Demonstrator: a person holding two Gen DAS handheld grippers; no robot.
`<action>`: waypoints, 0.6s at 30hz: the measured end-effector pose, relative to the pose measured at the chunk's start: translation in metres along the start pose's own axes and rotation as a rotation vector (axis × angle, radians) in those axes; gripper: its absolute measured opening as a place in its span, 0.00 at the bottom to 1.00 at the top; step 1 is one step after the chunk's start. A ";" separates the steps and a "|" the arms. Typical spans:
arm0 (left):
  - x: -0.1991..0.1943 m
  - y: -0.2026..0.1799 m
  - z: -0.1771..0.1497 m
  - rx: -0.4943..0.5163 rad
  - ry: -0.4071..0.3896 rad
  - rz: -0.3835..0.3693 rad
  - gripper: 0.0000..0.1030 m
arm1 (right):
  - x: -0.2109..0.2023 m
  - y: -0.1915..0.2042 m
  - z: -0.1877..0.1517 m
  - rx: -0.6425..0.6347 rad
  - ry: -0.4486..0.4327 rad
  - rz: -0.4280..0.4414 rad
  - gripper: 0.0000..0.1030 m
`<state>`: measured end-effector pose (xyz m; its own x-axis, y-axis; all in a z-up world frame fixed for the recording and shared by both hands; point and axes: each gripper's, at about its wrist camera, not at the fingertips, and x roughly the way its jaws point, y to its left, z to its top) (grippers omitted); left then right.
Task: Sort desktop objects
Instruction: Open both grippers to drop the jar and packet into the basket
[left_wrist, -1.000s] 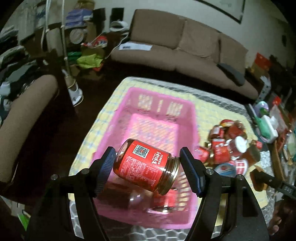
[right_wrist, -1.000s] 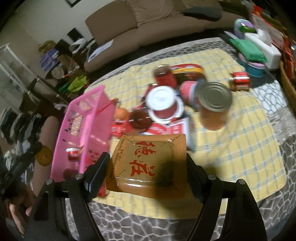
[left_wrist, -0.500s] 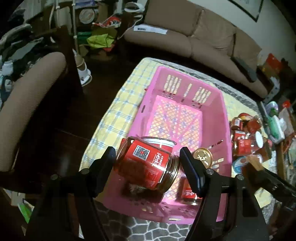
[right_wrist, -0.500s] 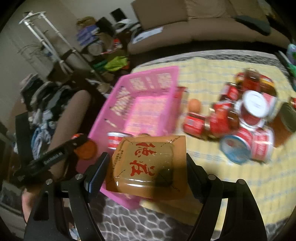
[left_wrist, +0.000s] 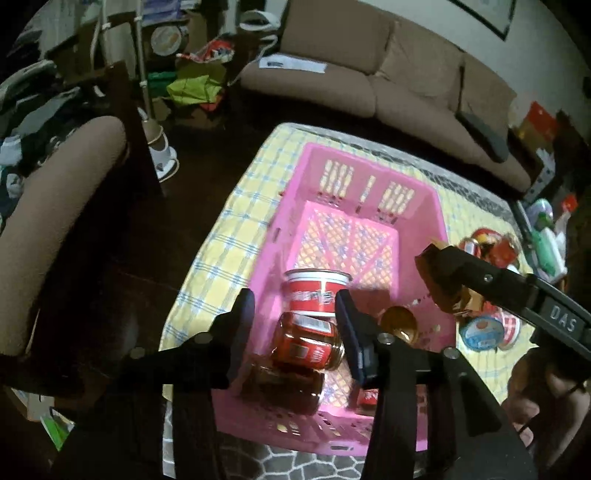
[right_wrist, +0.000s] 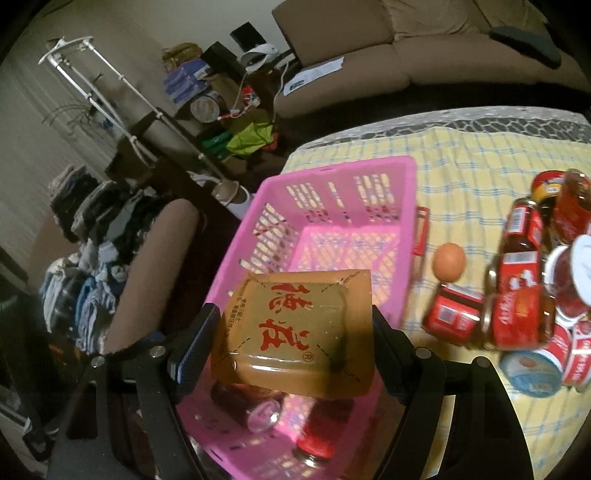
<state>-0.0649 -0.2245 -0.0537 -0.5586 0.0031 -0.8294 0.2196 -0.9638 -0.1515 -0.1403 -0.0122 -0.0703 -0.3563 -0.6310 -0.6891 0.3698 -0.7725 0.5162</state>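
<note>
Our left gripper (left_wrist: 293, 328) hangs over the near end of the pink basket (left_wrist: 436, 206); its jaws are closing but grasp nothing. The red-label jar (left_wrist: 304, 345) lies free in the basket below them, atop another jar (left_wrist: 284, 384), beside a red cup (left_wrist: 317, 291). Our right gripper (right_wrist: 291, 350) is clenched on the amber sauce pouch (right_wrist: 295, 332) above the basket's near end. More jars (right_wrist: 517, 317) and an egg (right_wrist: 448, 260) sit right of the basket on the yellow checked cloth (right_wrist: 461, 177).
</note>
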 end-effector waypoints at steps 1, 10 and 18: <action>0.000 0.003 0.000 -0.006 -0.002 0.008 0.44 | 0.003 0.003 0.001 -0.001 0.009 0.003 0.79; 0.004 0.014 -0.003 -0.003 0.004 0.071 0.57 | -0.046 0.007 0.003 -0.069 -0.087 -0.051 0.84; -0.004 -0.028 -0.007 0.097 -0.022 0.033 0.76 | -0.116 -0.057 -0.006 -0.001 -0.151 -0.293 0.85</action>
<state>-0.0628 -0.1960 -0.0503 -0.5703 -0.0340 -0.8207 0.1599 -0.9846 -0.0703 -0.1148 0.1049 -0.0228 -0.5707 -0.3855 -0.7251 0.2334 -0.9227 0.3069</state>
